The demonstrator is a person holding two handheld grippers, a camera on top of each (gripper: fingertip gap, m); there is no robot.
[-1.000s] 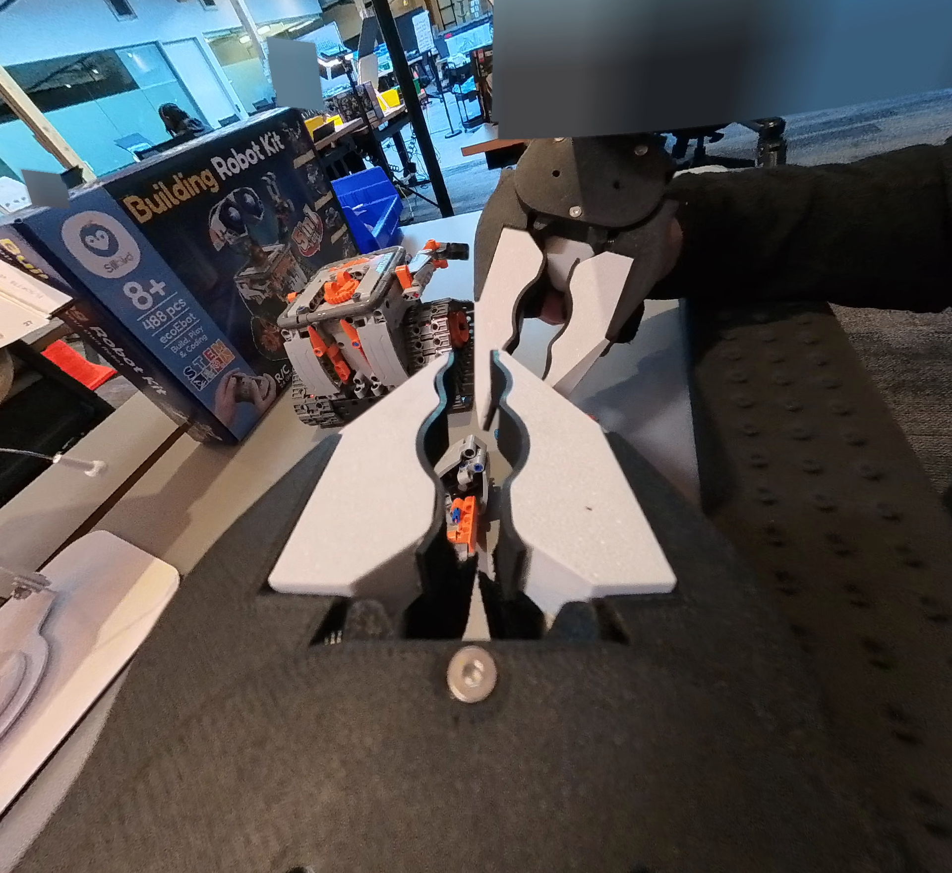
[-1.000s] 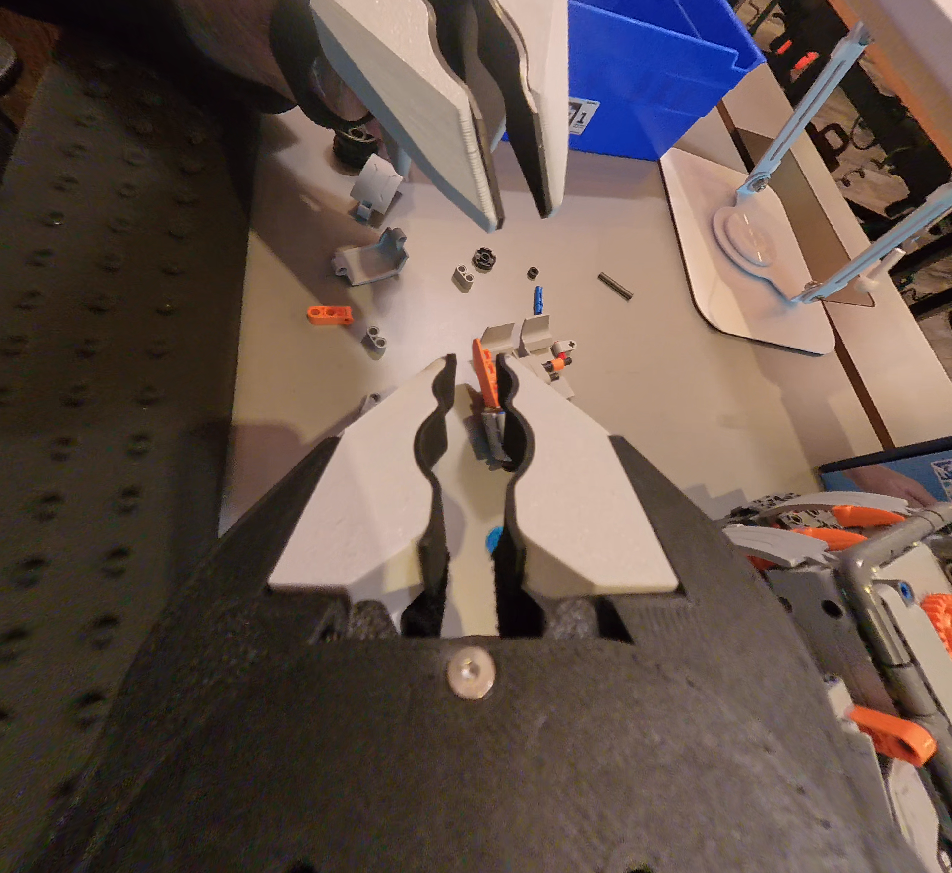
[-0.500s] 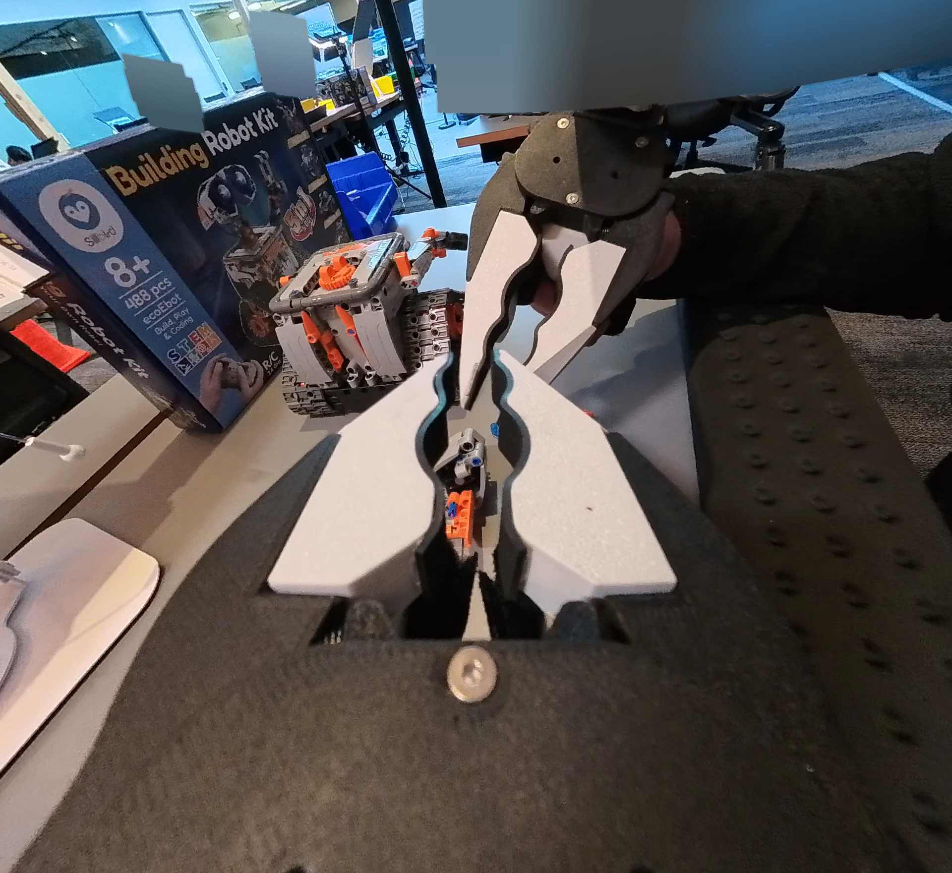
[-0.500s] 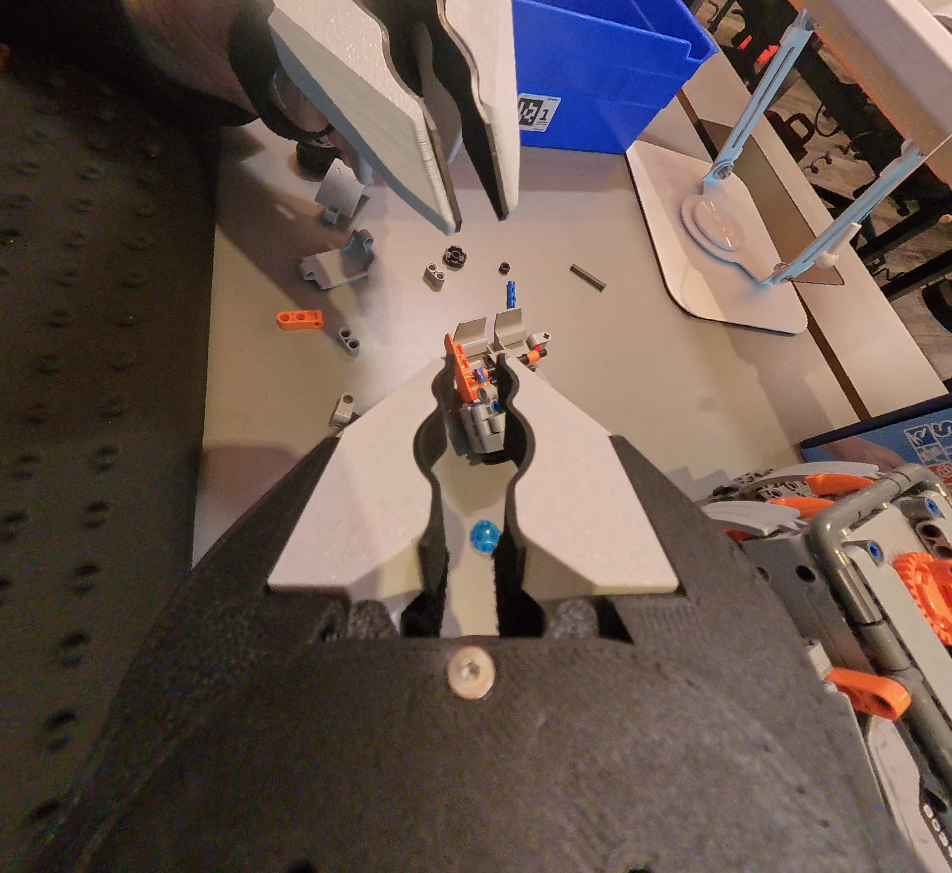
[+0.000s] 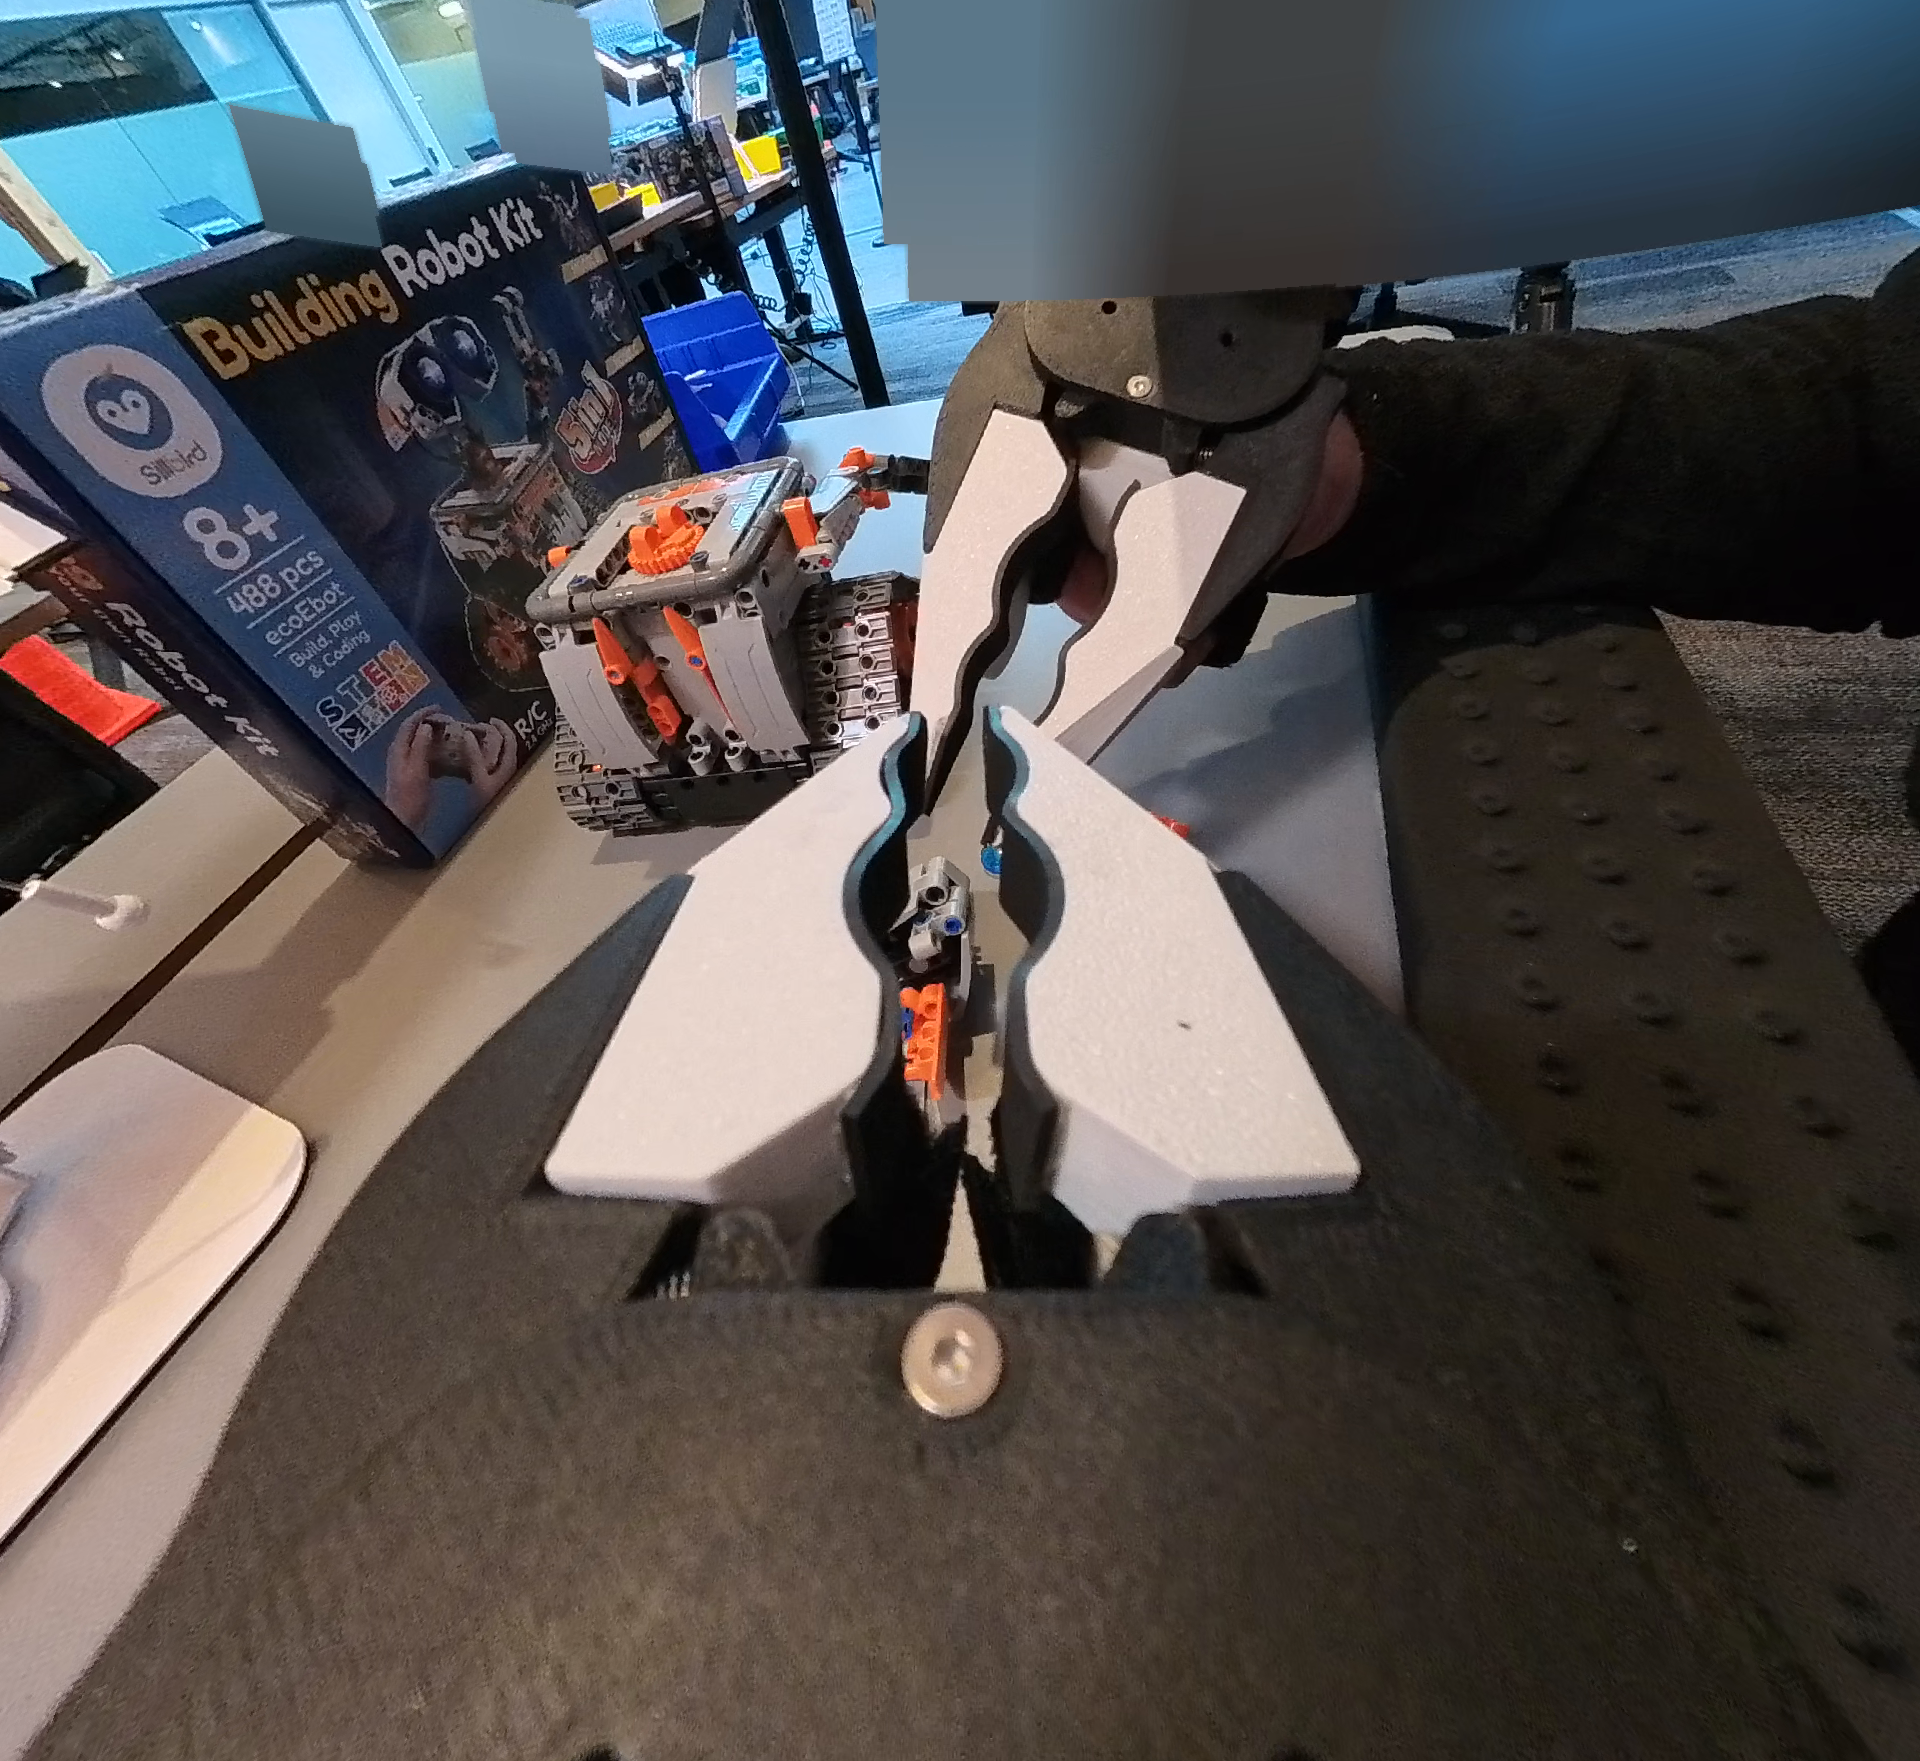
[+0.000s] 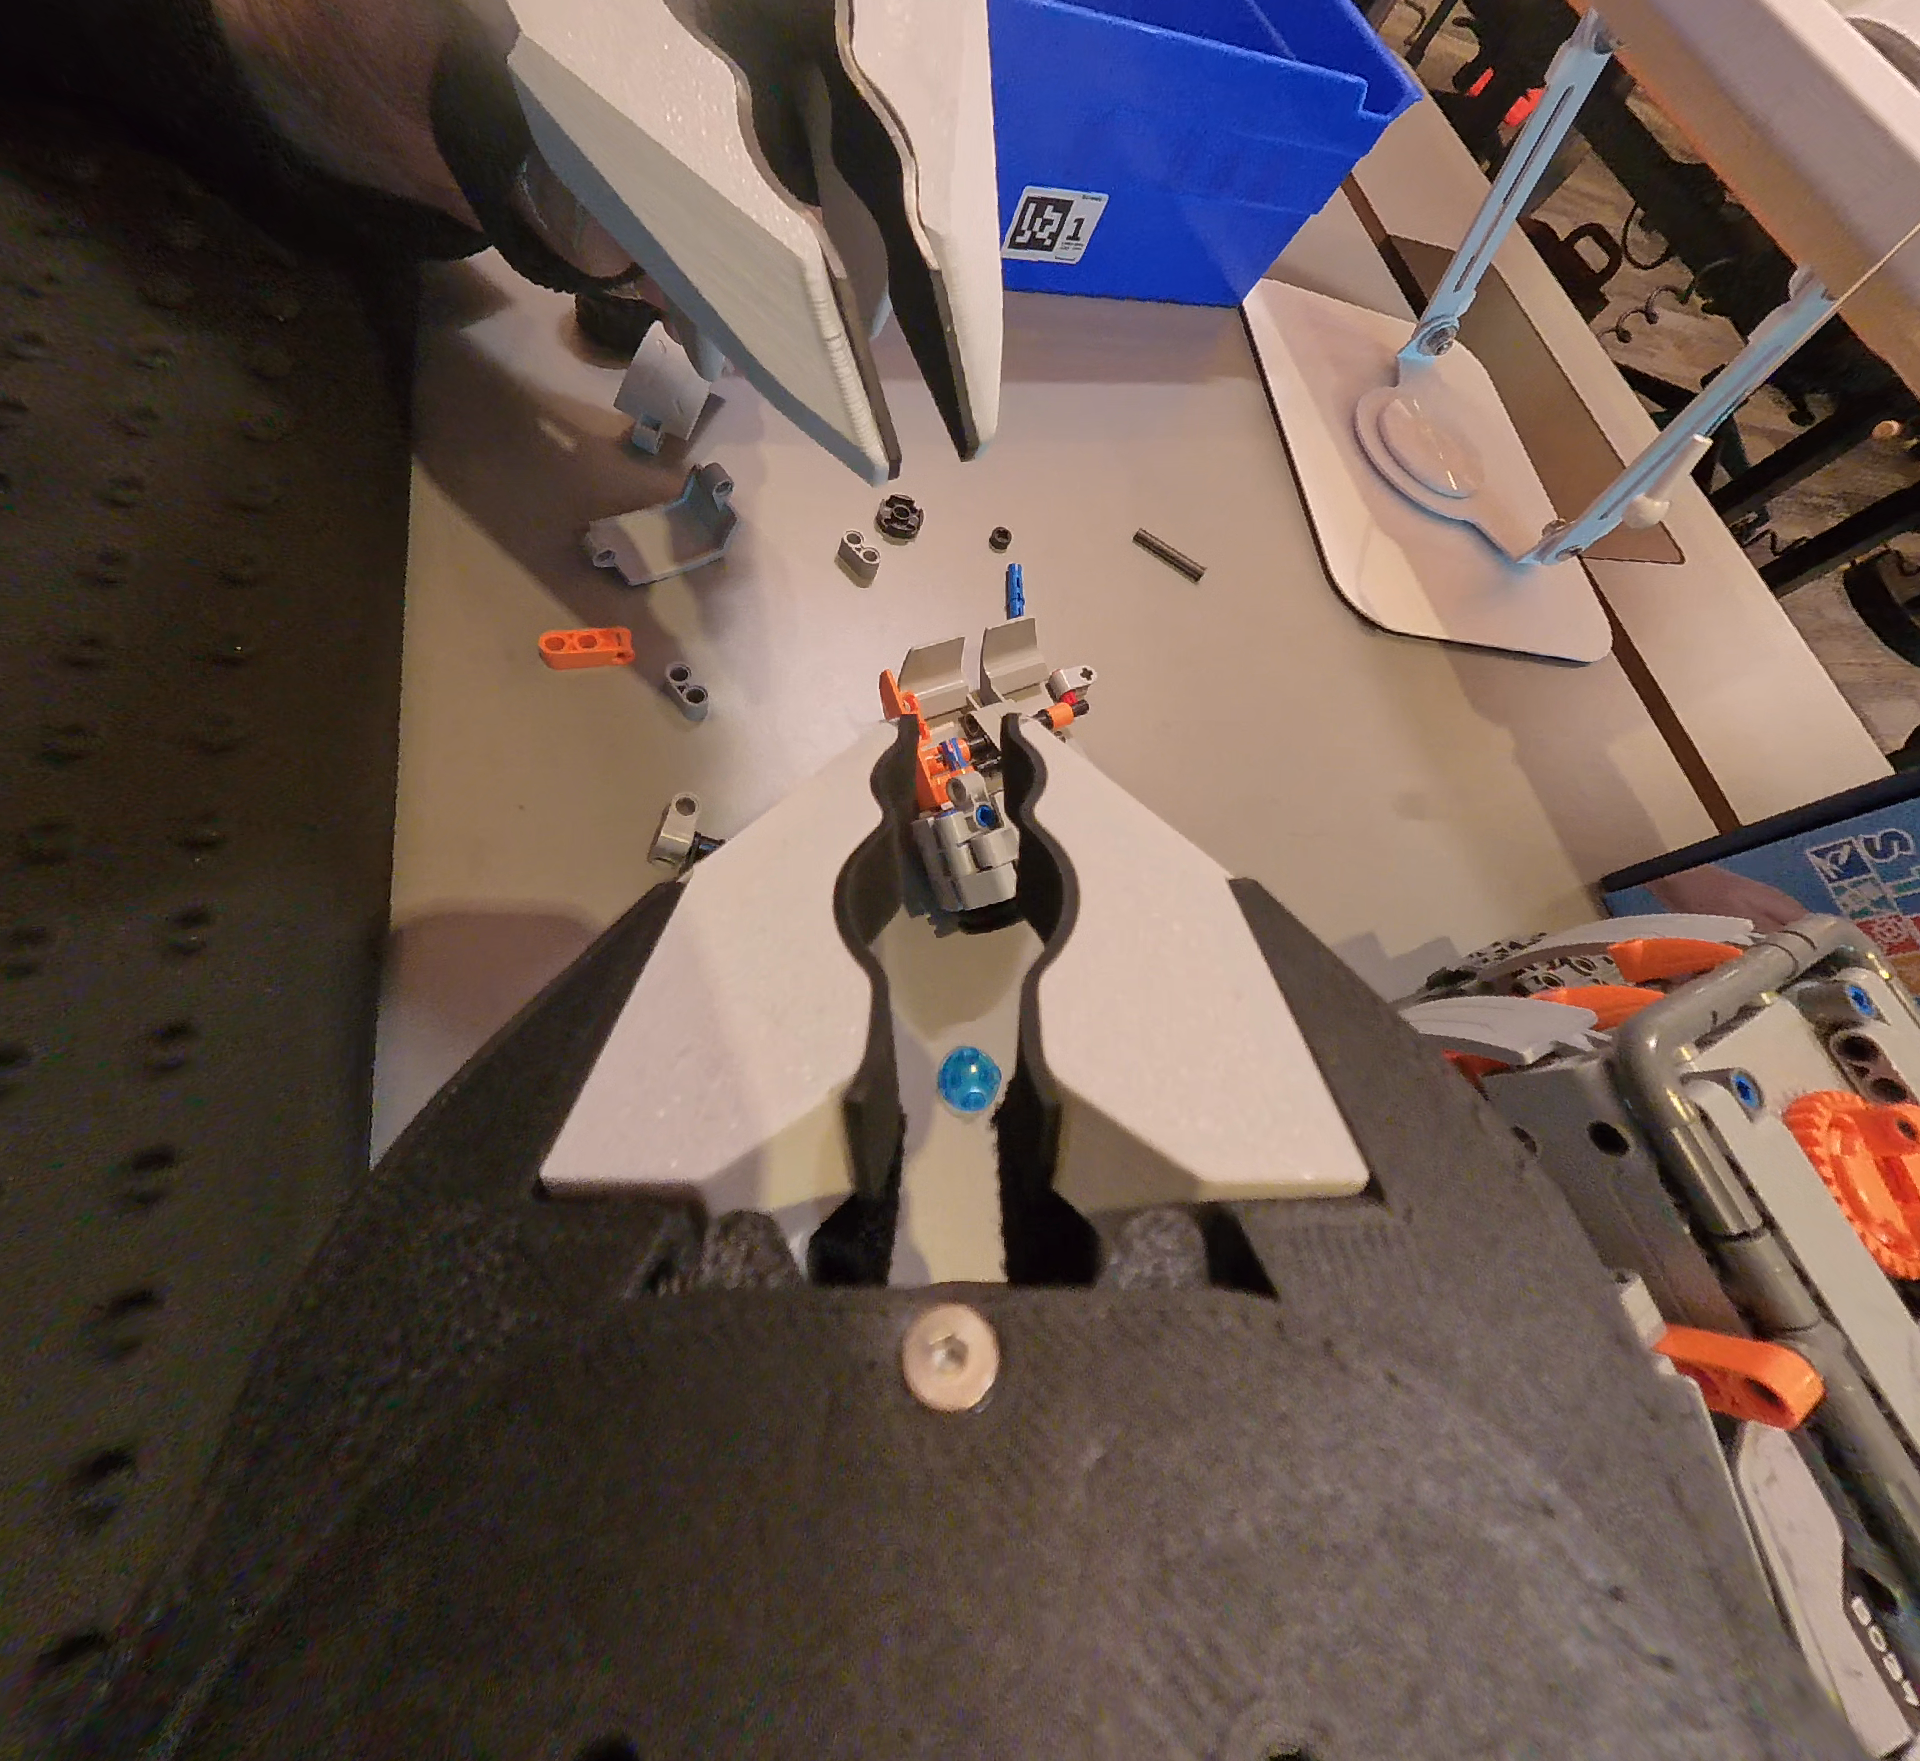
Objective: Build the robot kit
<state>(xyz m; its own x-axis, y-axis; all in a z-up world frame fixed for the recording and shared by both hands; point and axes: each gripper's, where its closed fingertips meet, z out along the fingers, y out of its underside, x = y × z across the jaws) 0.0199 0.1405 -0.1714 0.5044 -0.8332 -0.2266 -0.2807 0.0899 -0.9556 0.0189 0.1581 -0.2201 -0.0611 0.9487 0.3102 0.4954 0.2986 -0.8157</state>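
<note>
my right gripper (image 6: 956,735) – fingers spread around the small grey-orange brick assembly (image 6: 961,828), its long axis along them, not clearly pinched | left gripper (image 6: 925,454) – parted, empty, beyond the assembly | blue round stud (image 6: 968,1077) nearer my palm | tracked robot model (image 5: 707,631) right of the assembly

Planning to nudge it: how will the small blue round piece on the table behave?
The blue round piece looks like a low disc lying flat, so it probably slides rather than rolls. Tiny glossy plastic: likely very light, apt to skitter.
</note>
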